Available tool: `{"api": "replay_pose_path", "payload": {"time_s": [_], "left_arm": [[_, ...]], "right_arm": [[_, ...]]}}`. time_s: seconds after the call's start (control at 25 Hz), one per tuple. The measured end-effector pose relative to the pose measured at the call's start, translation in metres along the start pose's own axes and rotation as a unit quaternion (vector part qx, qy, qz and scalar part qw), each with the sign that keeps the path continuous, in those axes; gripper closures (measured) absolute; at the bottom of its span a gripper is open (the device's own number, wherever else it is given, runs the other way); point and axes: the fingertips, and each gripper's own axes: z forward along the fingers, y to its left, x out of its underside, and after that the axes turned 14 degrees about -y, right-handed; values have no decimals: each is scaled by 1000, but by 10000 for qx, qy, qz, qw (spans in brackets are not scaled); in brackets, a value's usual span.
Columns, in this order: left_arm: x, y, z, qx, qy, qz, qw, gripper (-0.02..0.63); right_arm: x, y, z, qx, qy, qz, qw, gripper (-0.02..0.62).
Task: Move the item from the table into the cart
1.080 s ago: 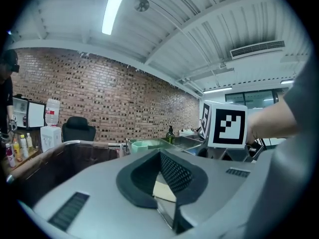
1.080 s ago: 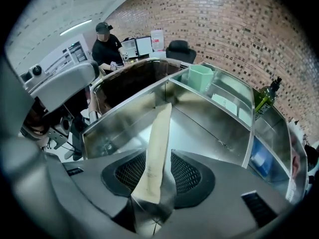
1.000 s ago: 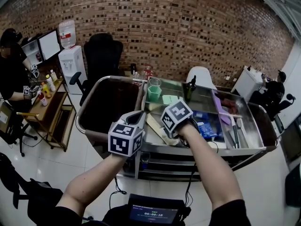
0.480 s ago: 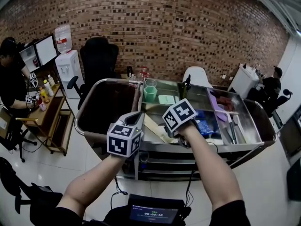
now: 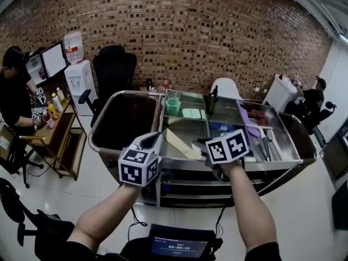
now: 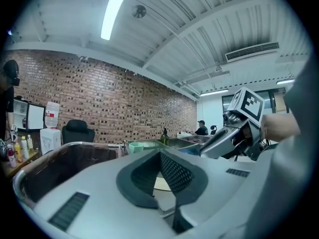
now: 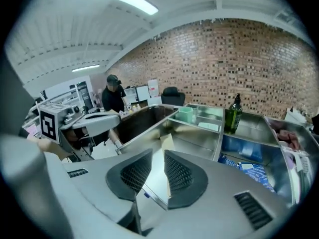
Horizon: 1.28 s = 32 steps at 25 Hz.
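Note:
The steel cart (image 5: 126, 93) has several compartments. A flat beige board (image 5: 182, 144) lies in the middle one, also visible between my right jaws (image 7: 167, 142). My right gripper (image 5: 209, 148) hovers at the cart's front rim; its jaws (image 7: 158, 154) are closing, a narrow gap remains and nothing is between them. My left gripper (image 5: 155, 139) hangs by the dark left bin (image 5: 128, 121); its pads (image 6: 174, 173) meet at the tips with nothing held. Each gripper shows in the other's view: the right gripper (image 6: 227, 139) and the left gripper (image 7: 97, 121).
In the cart stand a green cup (image 5: 173, 103) and a dark bottle (image 5: 211, 103), with a blue packet (image 5: 223, 128) and purple items (image 5: 251, 116) to the right. A person (image 5: 13, 91) sits by a wooden trolley (image 5: 54, 129) at left. An office chair (image 5: 114, 69) stands behind the cart.
My right gripper has drawn back from over the beige board to the cart's front rim, further right. The left gripper has dropped slightly toward me.

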Motion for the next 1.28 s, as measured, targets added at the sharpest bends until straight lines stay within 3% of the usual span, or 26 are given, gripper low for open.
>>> {"api": "replay_pose_path", "payload": {"time_s": [0.24,0.52,0.56,0.68,1.0,1.28], "left_arm": [[1,-20,-34,39,-36,60,10000,601],[20,-44,-70,155,-167,81,9997,601],[24,-47,-76,156,-185,48,9997,601],[34,-54,-90,174,-232,-25,9996,601],[61,-66,-111,204,-78,149,9997,601],[82,-77,-117,276,33,237,9993,601]], "right_arm": [[-14,23,-58,96,-1340,76,9909,520],[-5,59,-111,-141,-2849,86,9584,522],[-1,61,-118,-74,-3005,99,9537,576],[11,64,-137,66,-3431,201,9391,591],[51,72,-159,307,-3903,277,9197,591],[85,72,-162,390,-3952,483,9165,591]]}}
